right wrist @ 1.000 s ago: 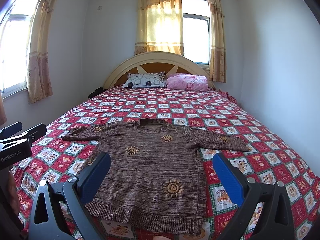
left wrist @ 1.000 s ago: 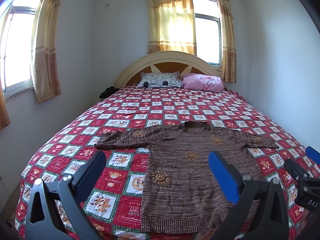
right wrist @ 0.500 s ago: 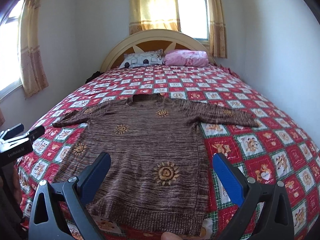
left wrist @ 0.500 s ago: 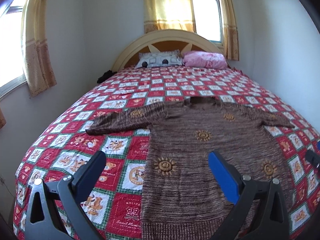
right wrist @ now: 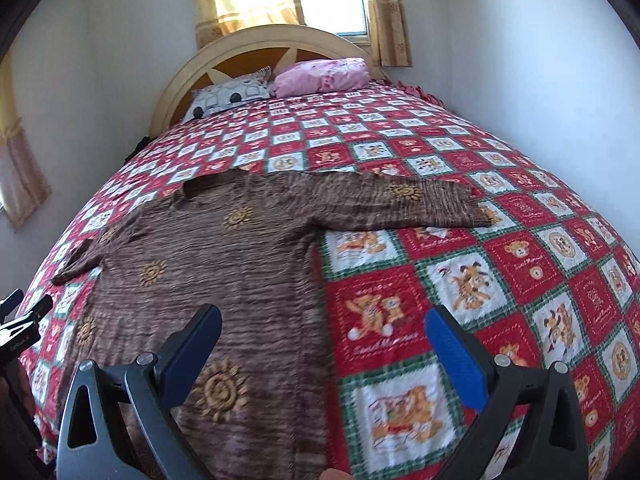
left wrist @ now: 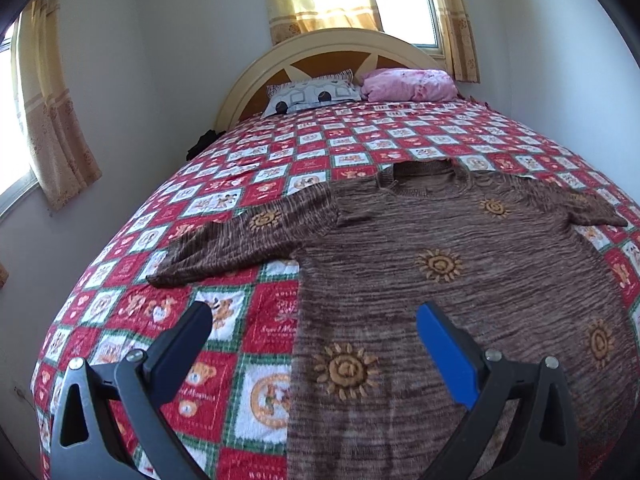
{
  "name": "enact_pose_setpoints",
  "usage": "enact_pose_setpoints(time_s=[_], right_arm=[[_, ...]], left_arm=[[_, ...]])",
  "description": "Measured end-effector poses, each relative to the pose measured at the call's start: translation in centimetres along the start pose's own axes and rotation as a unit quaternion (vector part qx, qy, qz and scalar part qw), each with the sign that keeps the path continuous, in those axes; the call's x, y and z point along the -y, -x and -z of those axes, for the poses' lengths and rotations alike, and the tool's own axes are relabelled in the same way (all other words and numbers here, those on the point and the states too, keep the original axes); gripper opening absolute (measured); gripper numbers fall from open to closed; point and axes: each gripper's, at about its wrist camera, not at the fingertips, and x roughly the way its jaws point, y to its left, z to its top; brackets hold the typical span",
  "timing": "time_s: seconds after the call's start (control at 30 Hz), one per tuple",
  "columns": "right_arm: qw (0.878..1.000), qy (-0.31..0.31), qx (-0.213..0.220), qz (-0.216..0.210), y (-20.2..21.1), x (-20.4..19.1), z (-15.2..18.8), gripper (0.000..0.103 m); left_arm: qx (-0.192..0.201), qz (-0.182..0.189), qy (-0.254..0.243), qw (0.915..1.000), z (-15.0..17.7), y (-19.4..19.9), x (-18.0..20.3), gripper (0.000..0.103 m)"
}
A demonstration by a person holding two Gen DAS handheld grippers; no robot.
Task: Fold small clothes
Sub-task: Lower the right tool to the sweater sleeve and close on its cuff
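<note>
Above the sweater (left wrist: 460, 280), both claws (left wrist: 314, 330) (right wrist: 322, 330) gape wide, holding nothing.

Your left tongs (left wrist: 312, 340) show two dark grey plastic arms, each a triangular frame with a cut-out slot near its base. Silver round-head screws sit at the joints, two on each arm. The fingers differ in look: the right pad (left wrist: 448, 360) is a flat bright blue slab, the left one reads dark navy in shade. Your right tongs (right wrist: 320, 344) are built the same, with grey frames, silver screws and a blue pad (right wrist: 456, 356). At the left edge of the right wrist view, the other unit's black body carries small white lettering, too blurred to read.
</note>
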Motion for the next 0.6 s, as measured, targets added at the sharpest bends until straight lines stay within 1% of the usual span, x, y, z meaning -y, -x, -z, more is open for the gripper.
enact_pose_setpoints(time_s=[0.23, 0.5, 0.57, 0.6], right_arm=[[0.999, -0.027, -0.011, 0.016, -2.9, 3.3, -2.2, 0.102], [0.997, -0.064, -0.019, 0.033, -5.5, 7.5, -3.7, 0.099], [0.996, -0.077, -0.018, 0.034, -6.1, 8.9, -4.2, 0.091], [0.995, -0.088, -0.019, 0.036, -6.4, 9.7, -4.5, 0.090]], left_arm=[[-0.007, -0.005, 0.000, 1.0000, -2.3, -3.5, -0.1, 0.103], [-0.022, -0.008, 0.003, 0.9997, -3.8, -7.9, 0.3, 0.103], [-0.033, -0.008, 0.006, 0.9994, -4.0, -9.3, 0.6, 0.103], [-0.038, -0.005, 0.009, 0.9992, -4.1, -9.8, 0.7, 0.103]])
